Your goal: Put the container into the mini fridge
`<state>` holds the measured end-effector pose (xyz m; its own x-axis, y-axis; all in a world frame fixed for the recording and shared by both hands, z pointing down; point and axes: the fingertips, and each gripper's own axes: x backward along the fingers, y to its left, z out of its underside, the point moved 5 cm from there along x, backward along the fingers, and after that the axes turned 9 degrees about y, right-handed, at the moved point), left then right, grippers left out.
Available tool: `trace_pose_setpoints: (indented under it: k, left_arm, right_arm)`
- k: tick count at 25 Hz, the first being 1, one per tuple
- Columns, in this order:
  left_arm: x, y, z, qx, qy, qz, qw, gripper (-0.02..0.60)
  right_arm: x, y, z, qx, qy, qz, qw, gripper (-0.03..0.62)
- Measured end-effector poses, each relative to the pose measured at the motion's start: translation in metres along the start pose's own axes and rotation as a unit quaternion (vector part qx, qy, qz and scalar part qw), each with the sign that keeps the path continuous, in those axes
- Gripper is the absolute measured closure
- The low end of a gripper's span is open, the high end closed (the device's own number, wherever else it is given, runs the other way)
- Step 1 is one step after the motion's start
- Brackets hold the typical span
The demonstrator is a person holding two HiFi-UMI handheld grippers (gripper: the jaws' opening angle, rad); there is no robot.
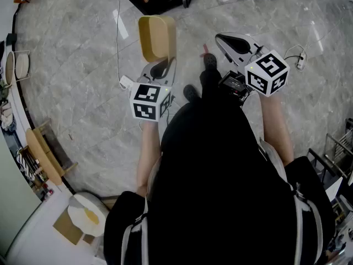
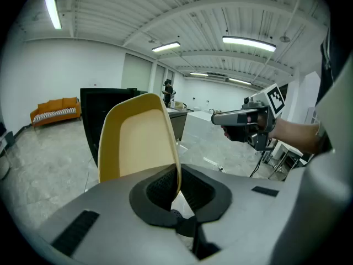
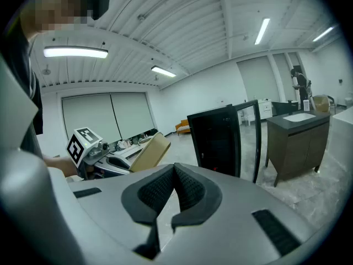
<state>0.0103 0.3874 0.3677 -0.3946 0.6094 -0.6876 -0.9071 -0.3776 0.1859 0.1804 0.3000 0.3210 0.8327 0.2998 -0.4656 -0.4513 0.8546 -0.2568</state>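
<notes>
- Grey marble floor (image 1: 83, 93) lies open between me and the goal; as far as I can judge, nothing stands on it in the line ahead.
- The mini fridge (image 3: 223, 139), black, stands straight ahead and well apart. Its glass door (image 3: 257, 142) is swung open on the side toward the dark cabinet (image 3: 298, 142). In the head view the fridge shows at the top edge, directly beyond my left side.
- The container (image 1: 156, 37), a tan open tub, sticks out from my left jaws with its long axis running on along them toward the fridge, its hollow side turned to my left.
- My left gripper (image 1: 160, 69) is clamped on one side wall of the tub near its end, a pad inside and a pad outside. It is the nearer of the two to the fridge, I judge.
- My right gripper (image 1: 226, 39) hangs beside it, apart, jaws pressed together on nothing.
- A thin cable (image 1: 117, 37) trails over the floor just left of the tub, something to step round on the way.
</notes>
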Motion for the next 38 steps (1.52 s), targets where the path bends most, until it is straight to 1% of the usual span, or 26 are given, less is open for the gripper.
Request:
trace_pose_setpoints:
  k: [5, 9, 11, 15, 18, 23, 27, 33, 38]
  left_arm:
    - [-0.009, 0.008, -0.01, -0.002, 0.004, 0.002, 1.0, 0.541]
    - [-0.024, 0.013, -0.019, -0.003, 0.012, 0.001, 0.9999, 0.541]
    - [-0.034, 0.016, -0.026, 0.0, 0.017, -0.001, 0.9998, 0.541]
    - [-0.054, 0.022, -0.049, 0.005, 0.025, -0.009, 0.9996, 0.541]
    - [-0.068, 0.033, -0.073, 0.011, 0.027, -0.02, 0.9994, 0.541]
    - [-0.092, 0.051, -0.11, 0.029, 0.029, -0.044, 0.9982, 0.541]
    - [-0.114, 0.055, -0.132, 0.04, 0.03, -0.058, 0.9971, 0.541]
    - [-0.143, 0.065, -0.156, 0.061, 0.032, -0.076, 0.9948, 0.541]
    - [-0.147, 0.071, -0.16, 0.064, 0.042, -0.083, 0.9937, 0.541]
  right_arm:
    - [-0.008, -0.008, -0.006, 0.003, 0.003, -0.003, 1.0, 0.576]
    - [-0.014, -0.03, -0.009, 0.005, 0.003, 0.027, 1.0, 0.576]
    - [-0.018, -0.042, -0.012, 0.009, 0.007, 0.028, 1.0, 0.576]
    - [-0.027, -0.073, -0.021, 0.005, 0.014, 0.01, 1.0, 0.576]
    - [-0.035, -0.101, -0.036, 0.008, 0.015, -0.002, 1.0, 0.576]
    - [-0.043, -0.145, -0.062, 0.029, 0.008, -0.011, 1.0, 0.576]
    - [-0.043, -0.173, -0.072, 0.043, 0.014, -0.036, 0.998, 0.576]
    - [-0.048, -0.201, -0.084, 0.052, 0.018, -0.062, 0.997, 0.576]
    - [-0.053, -0.211, -0.089, 0.054, 0.024, -0.069, 0.996, 0.576]
